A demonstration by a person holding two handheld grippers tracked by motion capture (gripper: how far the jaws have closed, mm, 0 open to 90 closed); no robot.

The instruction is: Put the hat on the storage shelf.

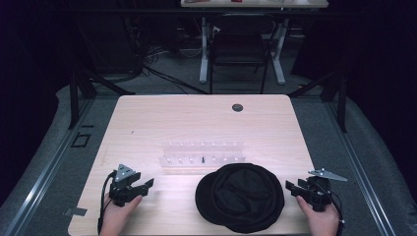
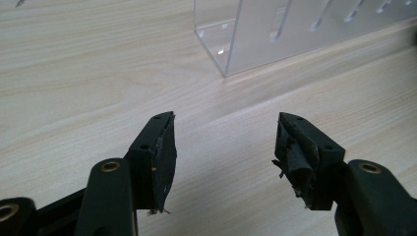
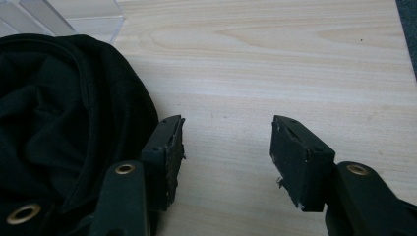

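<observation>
A black cap [image 1: 241, 195] lies crown-down near the table's front edge, its hollow inside facing up; it also fills the left of the right gripper view [image 3: 59, 118]. Behind it stands a clear acrylic rack [image 1: 202, 153] with rows of pegs, and its corner [image 2: 236, 44] rises ahead of the left jaws. My left gripper [image 1: 147, 185] rests at the front left, open, bare wood between its fingers [image 2: 162, 152]. My right gripper [image 1: 291, 189] sits just right of the cap, open and empty, its left finger [image 3: 167, 157] beside the cap's rim.
The light wooden table [image 1: 196, 123] has a round black grommet [image 1: 237, 107] near its far edge. Beyond the table stand a dark chair [image 1: 238, 49] and white desk legs. Grey floor [image 1: 39, 167] drops off on both sides.
</observation>
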